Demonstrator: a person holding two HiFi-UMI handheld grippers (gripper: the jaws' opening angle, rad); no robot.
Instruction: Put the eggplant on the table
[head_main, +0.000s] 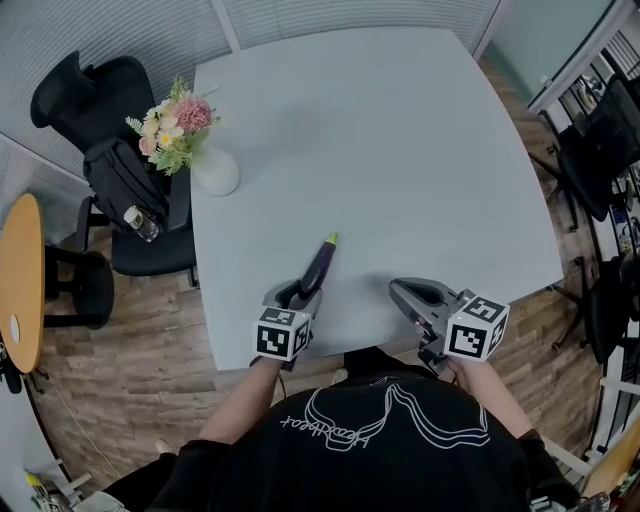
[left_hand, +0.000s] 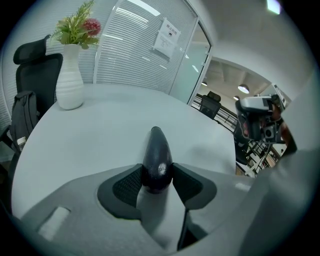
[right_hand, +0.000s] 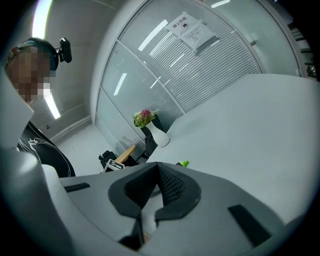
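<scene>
Between left gripper (left_hand: 157, 174) jaws, eggplant (head_main: 322, 262), partly hidden.

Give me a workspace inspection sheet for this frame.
Surface: pale grey table.
Job's things: eggplant over the near edge, green stem pointing away; contact with the table unclear.
Clutter: white vase of flowers at the far left corner.
Grippers: left gripper shut on the eggplant; right gripper jaws together, empty.
Cables: nothing seen.
Surroundings: black chair with a backpack at left; wood floor.
</scene>
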